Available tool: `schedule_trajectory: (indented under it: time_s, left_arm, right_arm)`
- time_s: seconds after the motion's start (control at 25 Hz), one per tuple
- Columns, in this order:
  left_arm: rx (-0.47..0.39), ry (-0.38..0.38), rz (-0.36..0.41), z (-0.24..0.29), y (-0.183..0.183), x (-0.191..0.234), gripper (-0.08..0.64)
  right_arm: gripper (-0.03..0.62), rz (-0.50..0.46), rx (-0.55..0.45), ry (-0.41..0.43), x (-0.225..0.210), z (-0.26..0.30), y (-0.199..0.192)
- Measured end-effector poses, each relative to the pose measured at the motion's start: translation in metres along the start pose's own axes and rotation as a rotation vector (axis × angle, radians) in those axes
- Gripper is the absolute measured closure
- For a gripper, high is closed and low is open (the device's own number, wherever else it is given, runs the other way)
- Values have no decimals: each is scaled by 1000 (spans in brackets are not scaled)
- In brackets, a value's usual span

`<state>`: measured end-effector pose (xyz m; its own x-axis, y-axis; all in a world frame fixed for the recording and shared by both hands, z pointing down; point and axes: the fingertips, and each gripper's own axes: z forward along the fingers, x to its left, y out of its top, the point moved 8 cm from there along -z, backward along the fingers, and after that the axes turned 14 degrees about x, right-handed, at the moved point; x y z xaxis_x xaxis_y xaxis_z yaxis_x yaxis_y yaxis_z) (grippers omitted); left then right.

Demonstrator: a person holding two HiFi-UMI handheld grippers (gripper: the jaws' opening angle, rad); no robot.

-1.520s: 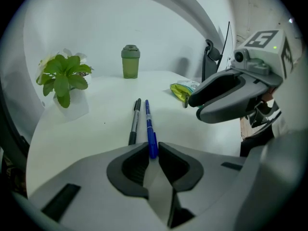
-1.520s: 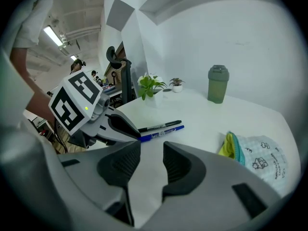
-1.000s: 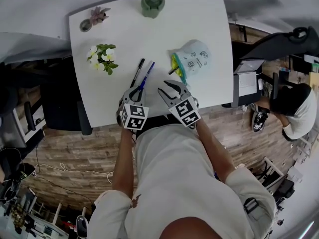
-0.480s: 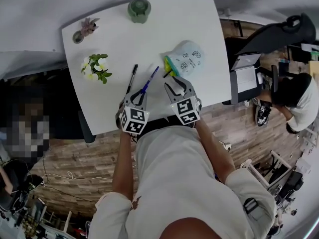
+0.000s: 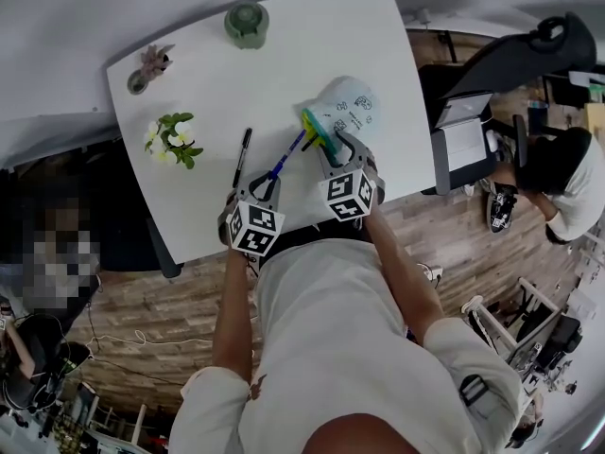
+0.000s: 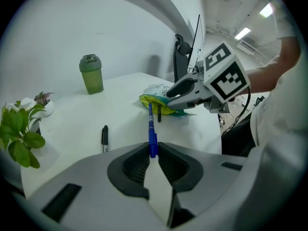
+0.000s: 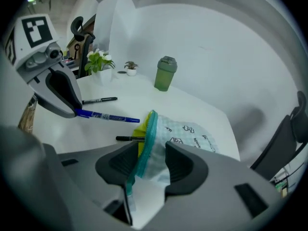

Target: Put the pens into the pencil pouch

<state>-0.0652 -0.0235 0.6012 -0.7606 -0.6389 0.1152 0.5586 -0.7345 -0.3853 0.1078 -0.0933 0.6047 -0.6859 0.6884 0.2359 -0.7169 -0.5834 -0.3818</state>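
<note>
Left gripper view shows us the left gripper (image 6: 153,150) closed tight on the rear end of a blue pen (image 6: 151,129), which runs straight out from the jaws with its tip aimed at the mouth of the pencil pouch (image 6: 161,97). In the right gripper view we find the right gripper (image 7: 150,160) with its jaws opening, the pouch's teal zipper edge and pale printed cloth standing between them; we cannot say that the pads press on it. A black pen (image 7: 127,138) pokes out of the pouch's yellow-lined mouth, just beside that gripper. From the head view we see both grippers near the front edge of the white desk (image 5: 274,74), the pouch lying toward its right side. A second black pen (image 5: 242,154) lies loose on the desk to the left of the blue one. Farther out stand a flowering plant (image 5: 172,138), a small potted plant (image 5: 146,64) and a green bottle (image 5: 246,22).
</note>
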Motion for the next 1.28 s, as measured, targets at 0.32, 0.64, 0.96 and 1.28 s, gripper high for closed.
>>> schedule_trajectory:
  time_s: [0.32, 0.64, 0.96, 1.28]
  left_arm:
    - [22, -26, 40, 2, 9, -5, 511]
    - [5, -52, 82, 7, 28, -10, 511]
    - [-31, -70, 121, 16, 56, -14, 511]
    - [-63, -86, 158, 24, 83, -20, 511]
  right_arm:
    - [563, 17, -3, -2, -7, -3, 3]
    - [569, 62, -59, 42, -12, -27, 4]
    - [569, 62, -92, 69, -11, -40, 5]
    - [569, 57, -114, 93, -8, -48, 4]
